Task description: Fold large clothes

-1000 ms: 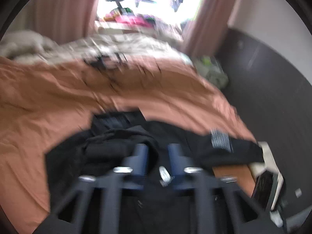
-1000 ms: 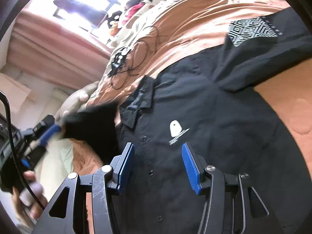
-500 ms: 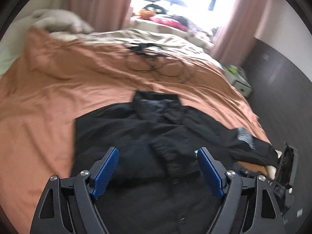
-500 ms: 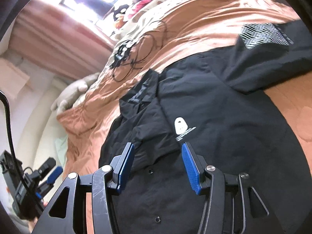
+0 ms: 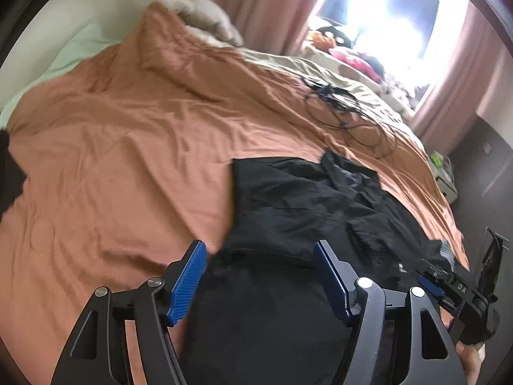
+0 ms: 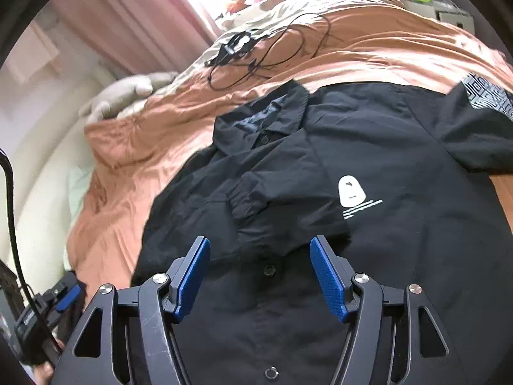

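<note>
A black button-up shirt (image 6: 384,147) lies face up on the orange bedspread (image 6: 368,51). Its left sleeve (image 6: 256,199) is folded over the chest. A white logo (image 6: 351,192) marks the chest and a patterned patch (image 6: 487,96) marks the other sleeve, which lies spread out. My right gripper (image 6: 259,272) is open and empty, above the button placket. My left gripper (image 5: 259,276) is open and empty, above the shirt's (image 5: 304,199) folded side edge. The right gripper (image 5: 449,285) shows at the lower right of the left wrist view.
A tangle of black cables (image 6: 266,51) lies on the bed beyond the collar. A grey plush (image 6: 125,93) sits at the bed's head. Pink curtains (image 5: 266,3) frame a bright window. A dark wall (image 5: 481,173) runs along the bed's right side.
My left gripper let go of the sleeve, which now lies folded over the chest, and opened wide and drew back left. My right gripper stayed open and swung to face the collar.
</note>
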Motion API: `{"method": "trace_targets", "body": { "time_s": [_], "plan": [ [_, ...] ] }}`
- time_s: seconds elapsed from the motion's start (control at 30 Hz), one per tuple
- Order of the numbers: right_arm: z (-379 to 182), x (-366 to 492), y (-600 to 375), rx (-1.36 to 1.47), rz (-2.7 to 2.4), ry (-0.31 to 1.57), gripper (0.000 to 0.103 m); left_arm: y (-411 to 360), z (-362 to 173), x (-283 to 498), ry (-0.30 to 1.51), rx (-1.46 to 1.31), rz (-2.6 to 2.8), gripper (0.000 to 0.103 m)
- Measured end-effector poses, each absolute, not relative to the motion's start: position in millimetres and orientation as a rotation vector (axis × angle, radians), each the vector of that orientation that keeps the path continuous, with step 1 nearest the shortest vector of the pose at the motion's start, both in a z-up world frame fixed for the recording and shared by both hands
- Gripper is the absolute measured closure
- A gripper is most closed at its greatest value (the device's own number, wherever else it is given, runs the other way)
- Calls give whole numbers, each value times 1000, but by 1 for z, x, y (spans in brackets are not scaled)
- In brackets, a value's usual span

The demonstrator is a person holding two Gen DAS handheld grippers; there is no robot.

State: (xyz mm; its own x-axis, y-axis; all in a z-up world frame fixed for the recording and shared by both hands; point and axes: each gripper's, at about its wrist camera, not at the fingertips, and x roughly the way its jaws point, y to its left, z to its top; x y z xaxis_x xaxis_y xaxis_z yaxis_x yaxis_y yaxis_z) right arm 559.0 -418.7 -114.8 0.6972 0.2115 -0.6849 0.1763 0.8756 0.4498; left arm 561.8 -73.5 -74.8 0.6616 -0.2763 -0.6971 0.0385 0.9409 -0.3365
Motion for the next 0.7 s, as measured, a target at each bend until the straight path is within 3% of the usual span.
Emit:
{"method": "trace_targets", "body": {
  "time_s": [0.17, 0.5, 0.57, 0.6, 0.7],
  "plan": [
    [-121, 575, -395, 441, -2, 836, 38, -48, -107, 576, 904, -403, -168, 54],
    [-156, 608, -359, 205, -85, 931, 38, -21, -133, 588, 961, -440, -129, 58],
    [-160, 611, -357, 161, -106, 935, 56, -20, -135, 588, 966, -439, -132, 58],
    [-162, 612, -358, 158, -115, 940, 71, -20, -137, 589, 969, -437, -132, 58],
    [-152, 604, -373, 259, -79, 899, 76, -23, -138, 589, 976, -417, -145, 58]
  ]
}}
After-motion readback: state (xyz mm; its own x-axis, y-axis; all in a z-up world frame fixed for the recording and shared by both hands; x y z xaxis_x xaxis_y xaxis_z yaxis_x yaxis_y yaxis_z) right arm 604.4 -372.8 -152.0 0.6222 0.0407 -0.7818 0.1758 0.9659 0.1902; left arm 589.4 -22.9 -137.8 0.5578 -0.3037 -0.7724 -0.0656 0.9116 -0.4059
